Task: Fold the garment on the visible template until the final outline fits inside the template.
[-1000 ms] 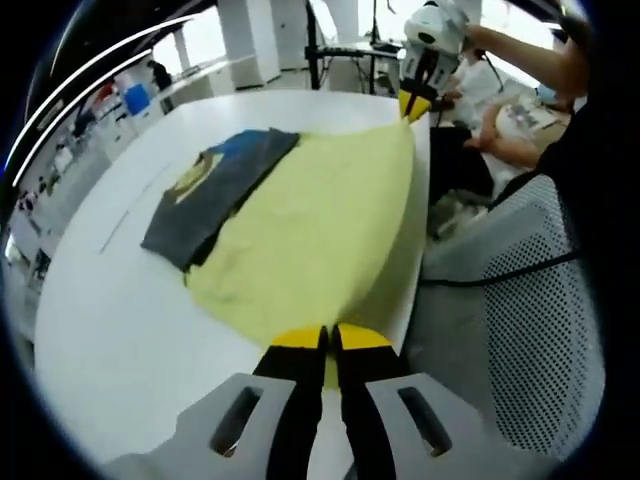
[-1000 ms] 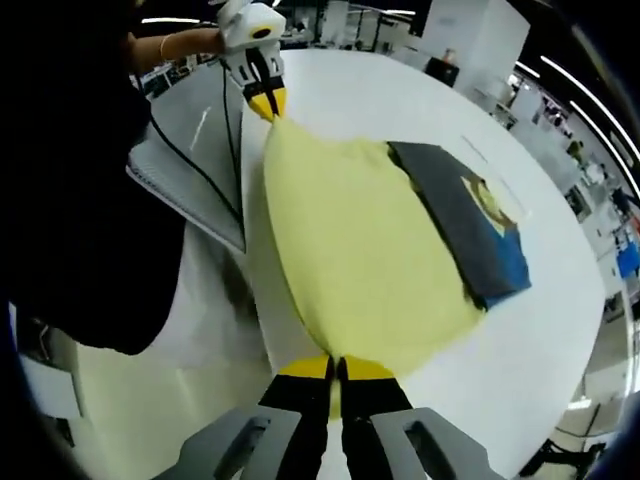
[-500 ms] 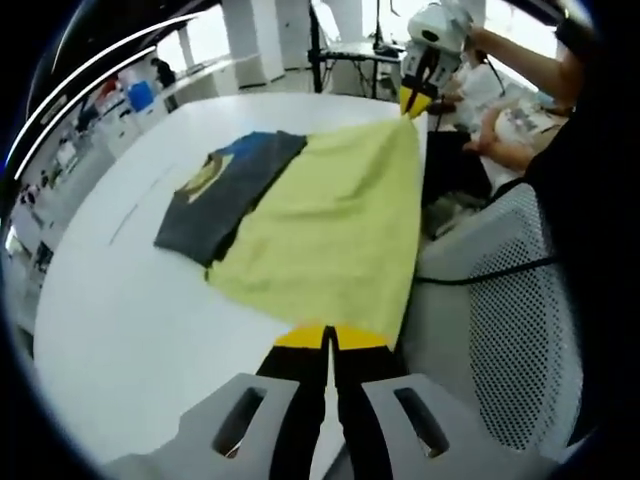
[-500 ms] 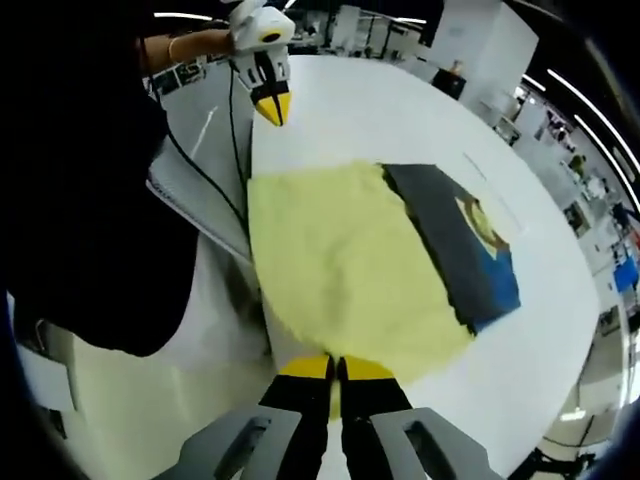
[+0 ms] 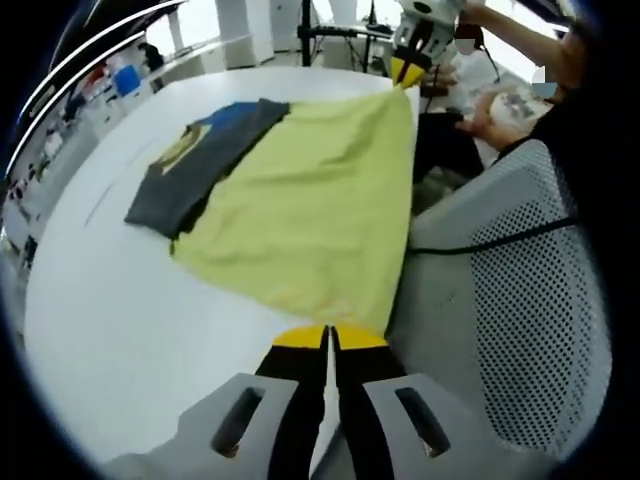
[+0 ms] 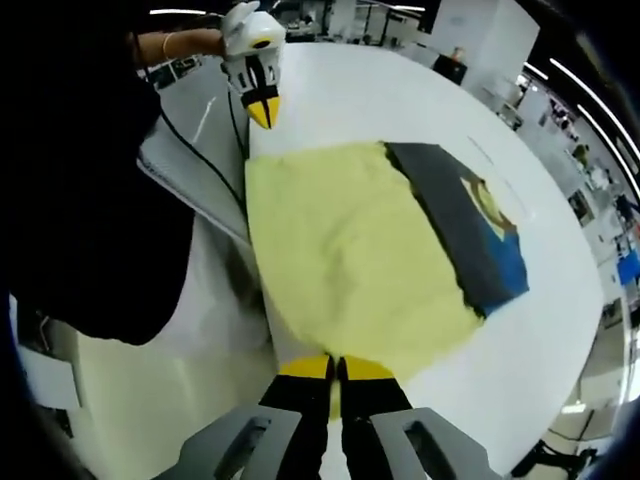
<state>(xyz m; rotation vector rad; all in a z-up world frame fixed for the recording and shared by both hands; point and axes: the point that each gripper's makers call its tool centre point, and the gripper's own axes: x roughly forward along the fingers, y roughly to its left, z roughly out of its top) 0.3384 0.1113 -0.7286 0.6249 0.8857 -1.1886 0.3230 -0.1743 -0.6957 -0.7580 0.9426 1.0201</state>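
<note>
In the left gripper view the left gripper (image 5: 329, 338) rises from the near edge with its yellow-tipped jaws pressed together, and a corner of the yellow garment (image 5: 300, 210) runs into the line between them, so it is clenched on that cloth. From that corner the garment spreads away over the white table (image 5: 110, 320), its near side edge running along the table's edge next to a grey perforated chair back (image 5: 520, 300). On the side of the garment away from the chair lies a dark grey folded garment (image 5: 185, 180) with a blue and yellow print, touching the yellow garment and partly tucked under its edge. At the garment's far corner the right gripper (image 5: 405, 72) hangs with its yellow tips closed together on the cloth. In the right gripper view the right gripper's own jaws are likewise closed at the near corner of the garment, pinching it. There the left gripper's yellow tips sit just past the garment's far corner, at the table edge, and whether they touch the fabric cannot be told from this side. A black cable (image 6: 205, 175) trails from that gripper down across the chair.
</note>
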